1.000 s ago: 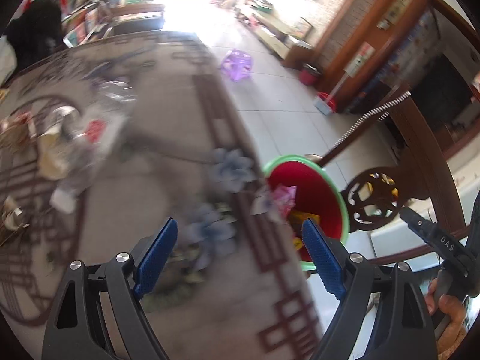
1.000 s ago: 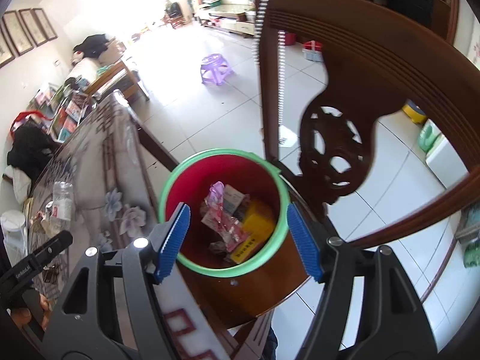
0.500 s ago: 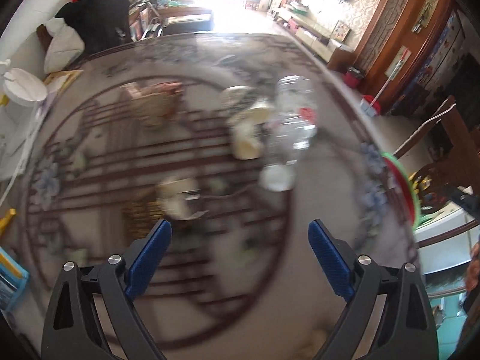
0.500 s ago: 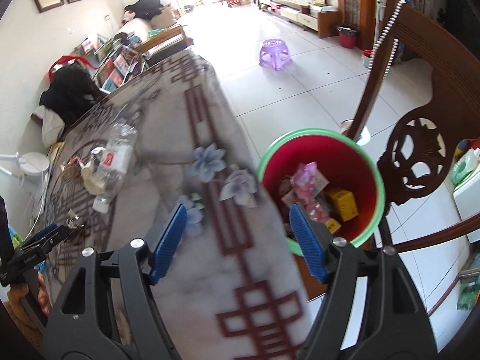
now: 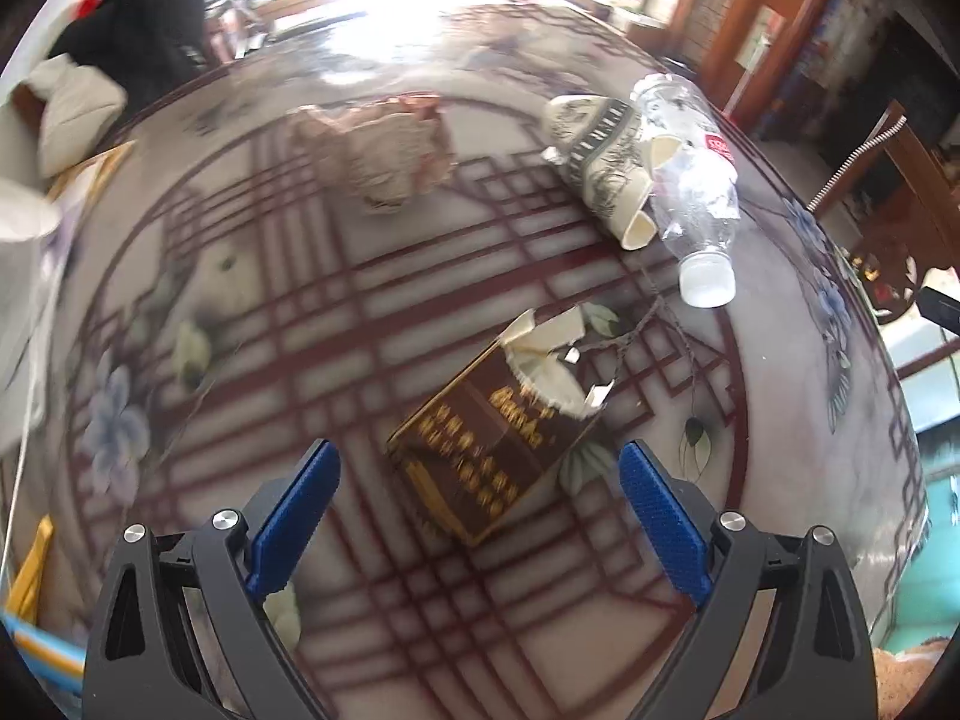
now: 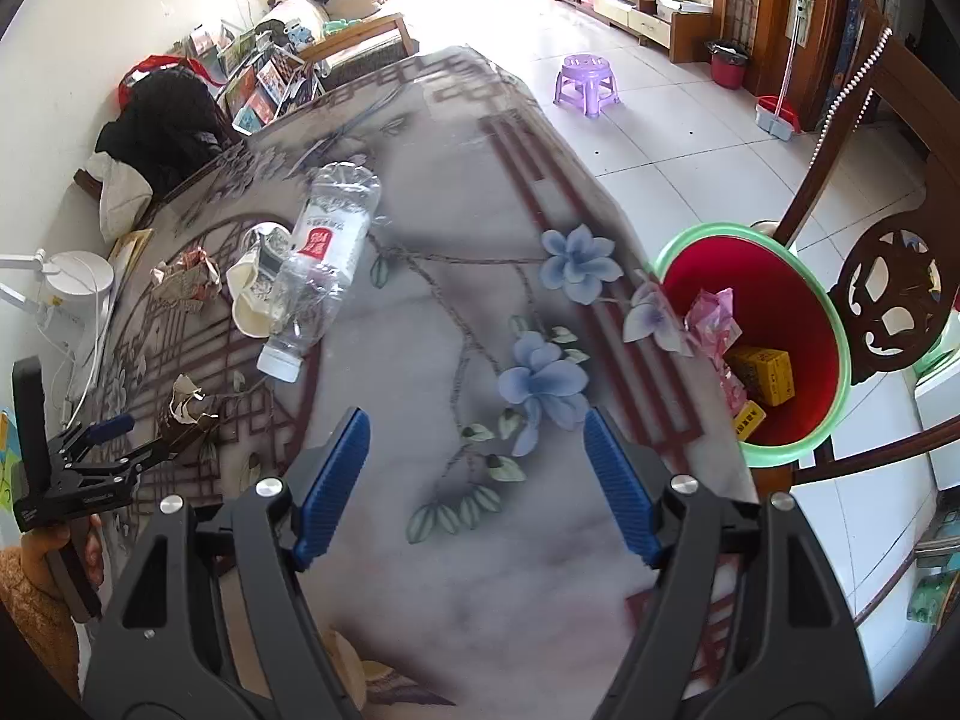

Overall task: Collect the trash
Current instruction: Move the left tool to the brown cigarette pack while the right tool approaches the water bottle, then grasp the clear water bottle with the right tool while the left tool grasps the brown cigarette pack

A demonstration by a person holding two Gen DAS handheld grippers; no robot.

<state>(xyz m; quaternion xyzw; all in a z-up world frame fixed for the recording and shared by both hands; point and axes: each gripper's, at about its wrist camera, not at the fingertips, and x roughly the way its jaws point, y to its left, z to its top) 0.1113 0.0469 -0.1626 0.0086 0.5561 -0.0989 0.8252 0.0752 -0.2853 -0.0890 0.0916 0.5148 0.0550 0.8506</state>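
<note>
A torn brown box (image 5: 498, 438) with gold print lies on the patterned table, just ahead of my open left gripper (image 5: 477, 504). It also shows in the right wrist view (image 6: 189, 420). Beyond it lie a clear plastic bottle (image 5: 690, 180) (image 6: 318, 264), a crushed paper cup (image 5: 600, 162) (image 6: 255, 282) and a crumpled wrapper (image 5: 390, 150) (image 6: 186, 276). My right gripper (image 6: 477, 480) is open and empty over the table's right side. The red bin with a green rim (image 6: 774, 348) stands on the floor beside the table, with several wrappers and a yellow box inside.
A carved wooden chair (image 6: 888, 300) stands next to the bin. A white lamp (image 6: 78, 282) and cable sit at the table's left edge. A purple stool (image 6: 585, 81) stands on the tiled floor beyond. Black clothes and cushions (image 6: 162, 120) lie past the table's far end.
My left gripper swung from the bin side to over the table and now faces the brown box. My right gripper drew back from above the bin to over the table.
</note>
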